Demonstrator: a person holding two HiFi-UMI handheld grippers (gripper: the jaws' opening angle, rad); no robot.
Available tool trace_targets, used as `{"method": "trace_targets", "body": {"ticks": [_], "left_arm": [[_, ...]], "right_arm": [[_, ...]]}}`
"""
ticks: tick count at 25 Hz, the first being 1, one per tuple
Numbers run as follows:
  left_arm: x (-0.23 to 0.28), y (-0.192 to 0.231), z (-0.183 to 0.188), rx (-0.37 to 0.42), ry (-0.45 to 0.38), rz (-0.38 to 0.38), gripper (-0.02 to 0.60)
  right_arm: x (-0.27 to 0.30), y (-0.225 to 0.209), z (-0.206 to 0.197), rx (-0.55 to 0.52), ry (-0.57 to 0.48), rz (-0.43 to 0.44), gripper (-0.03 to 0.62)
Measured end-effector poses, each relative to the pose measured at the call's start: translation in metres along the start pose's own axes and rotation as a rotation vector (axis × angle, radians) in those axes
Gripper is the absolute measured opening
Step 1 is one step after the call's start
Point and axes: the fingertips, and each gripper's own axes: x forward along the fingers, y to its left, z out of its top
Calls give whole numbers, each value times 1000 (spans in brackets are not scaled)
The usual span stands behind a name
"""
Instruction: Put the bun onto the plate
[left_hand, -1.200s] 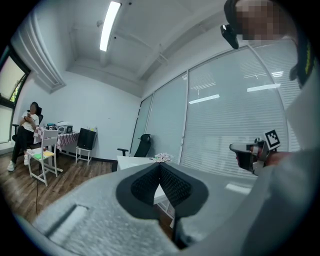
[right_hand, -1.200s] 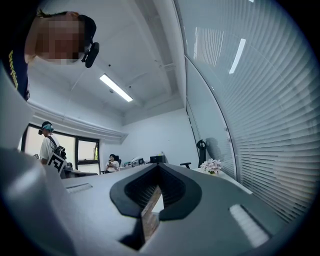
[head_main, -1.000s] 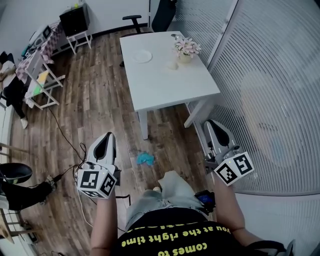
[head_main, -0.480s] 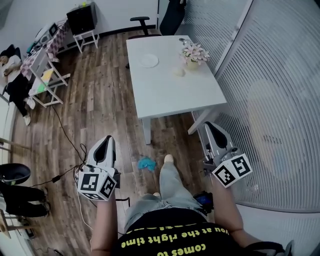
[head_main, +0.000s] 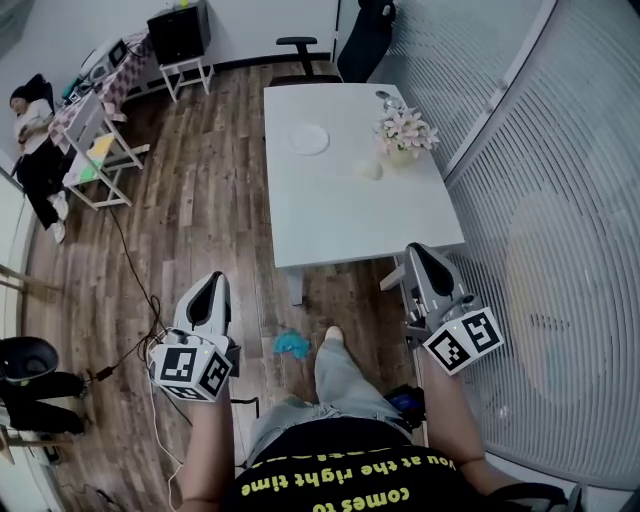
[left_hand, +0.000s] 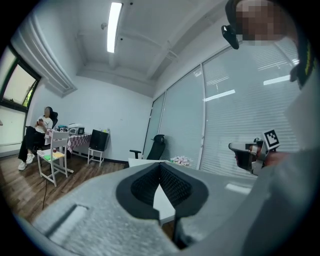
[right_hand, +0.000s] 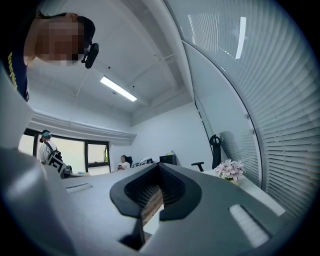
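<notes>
Facing the white rectangular table (head_main: 330, 220), you hold left gripper (head_main: 212, 284) and right gripper (head_main: 418, 256) closed, empty; the pale round bun (head_main: 368, 170) lies at eleven o'clock from the nearer right, near the white round plate (head_main: 308, 138).

White table (head_main: 340, 215), flowers (head_main: 404, 130), office chair (head_main: 362, 40)

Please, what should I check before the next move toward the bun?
1. Bun visible on the table: ok.
2. Plate bare: ok.
3. Jaws open: not ok, left gripper and right gripper shut, empty.
4. Bun within reach: not ok, both are short of the table.
5. Floor path: not ok, blue object lies by the foot.
6. Room around bun: cannot tell, flowers stand close.
</notes>
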Motion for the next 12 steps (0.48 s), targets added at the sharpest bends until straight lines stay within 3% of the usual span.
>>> {"method": "trace_targets", "body": {"ticks": [12], "left_arm": [[98,23,20,-7,-12,91,0]], "right_arm": [[85,-81,10,16,26,62,6]]}}
